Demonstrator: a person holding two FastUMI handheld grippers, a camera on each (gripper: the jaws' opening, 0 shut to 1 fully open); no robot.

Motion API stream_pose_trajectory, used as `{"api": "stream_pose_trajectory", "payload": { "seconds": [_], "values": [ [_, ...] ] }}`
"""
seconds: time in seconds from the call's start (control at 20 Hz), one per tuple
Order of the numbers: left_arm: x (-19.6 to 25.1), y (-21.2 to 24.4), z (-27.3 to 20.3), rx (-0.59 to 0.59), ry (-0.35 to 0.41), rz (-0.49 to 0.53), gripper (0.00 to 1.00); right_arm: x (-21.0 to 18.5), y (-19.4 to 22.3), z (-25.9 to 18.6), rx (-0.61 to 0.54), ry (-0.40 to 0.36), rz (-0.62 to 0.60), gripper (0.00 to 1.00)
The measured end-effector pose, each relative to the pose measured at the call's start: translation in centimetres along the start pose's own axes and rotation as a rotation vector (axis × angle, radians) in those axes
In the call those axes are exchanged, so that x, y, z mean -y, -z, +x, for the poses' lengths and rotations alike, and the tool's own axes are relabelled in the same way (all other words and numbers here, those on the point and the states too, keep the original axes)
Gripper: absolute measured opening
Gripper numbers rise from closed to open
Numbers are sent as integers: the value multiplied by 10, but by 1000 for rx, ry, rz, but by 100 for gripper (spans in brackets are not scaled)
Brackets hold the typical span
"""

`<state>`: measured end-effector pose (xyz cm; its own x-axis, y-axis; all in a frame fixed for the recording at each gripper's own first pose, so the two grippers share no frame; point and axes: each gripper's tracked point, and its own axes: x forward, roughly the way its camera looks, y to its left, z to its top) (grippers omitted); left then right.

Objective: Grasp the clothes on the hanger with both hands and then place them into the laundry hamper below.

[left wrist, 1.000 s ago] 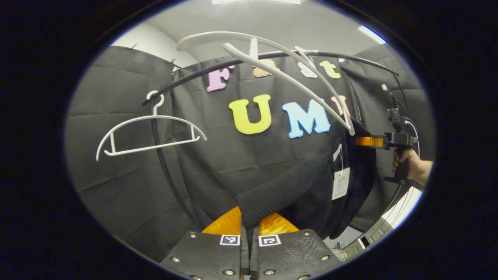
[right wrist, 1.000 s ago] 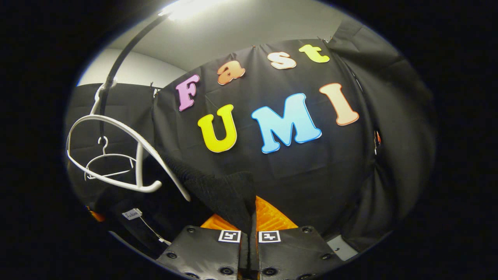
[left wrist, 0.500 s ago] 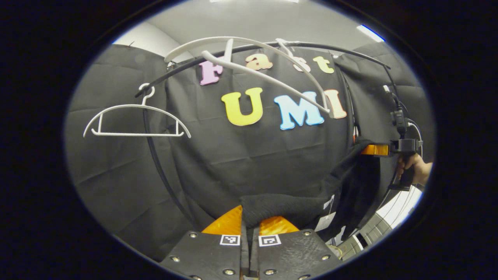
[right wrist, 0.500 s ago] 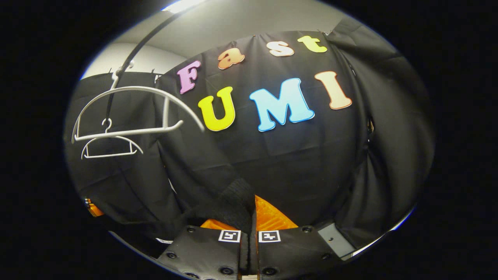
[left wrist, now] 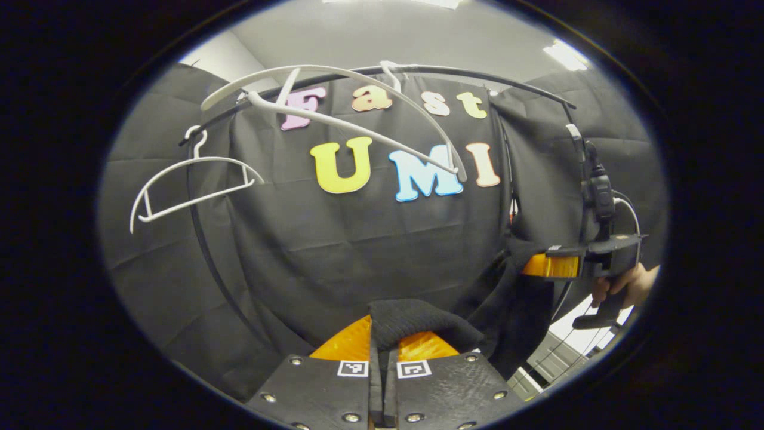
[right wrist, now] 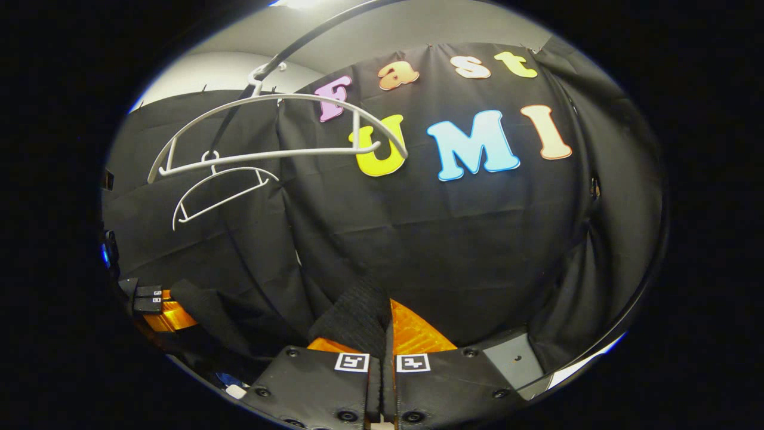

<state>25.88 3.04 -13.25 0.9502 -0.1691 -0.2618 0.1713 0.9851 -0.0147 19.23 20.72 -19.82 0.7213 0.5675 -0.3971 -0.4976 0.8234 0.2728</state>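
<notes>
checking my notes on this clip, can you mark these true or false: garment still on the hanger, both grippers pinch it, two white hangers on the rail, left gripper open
1. The black garment hangs on a hanger: false, it is off, held between the grippers.
2. Both the left gripper and the right gripper pinch it: true.
3. Two white hangers, the near hanger and the far hanger, hang on the rail: true.
4. The left gripper is open: false, its fingers are shut on fabric.

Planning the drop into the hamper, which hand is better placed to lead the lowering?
Neither clearly: left tool and right tool are both shut on the black garment, off the white hanger. Lower together.
</notes>
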Motion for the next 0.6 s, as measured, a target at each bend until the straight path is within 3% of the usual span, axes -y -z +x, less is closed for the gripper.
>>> {"api": "stream_pose_trajectory", "payload": {
  "seconds": [0.3,0.6],
  "values": [
    [7,14,0,11,3,-136,3,-36,39,-15,-46,-44,2,2],
    [1,85,14,-105,-83,-203,3,-42,111,-21,-150,-20,19,3]
  ]
}}
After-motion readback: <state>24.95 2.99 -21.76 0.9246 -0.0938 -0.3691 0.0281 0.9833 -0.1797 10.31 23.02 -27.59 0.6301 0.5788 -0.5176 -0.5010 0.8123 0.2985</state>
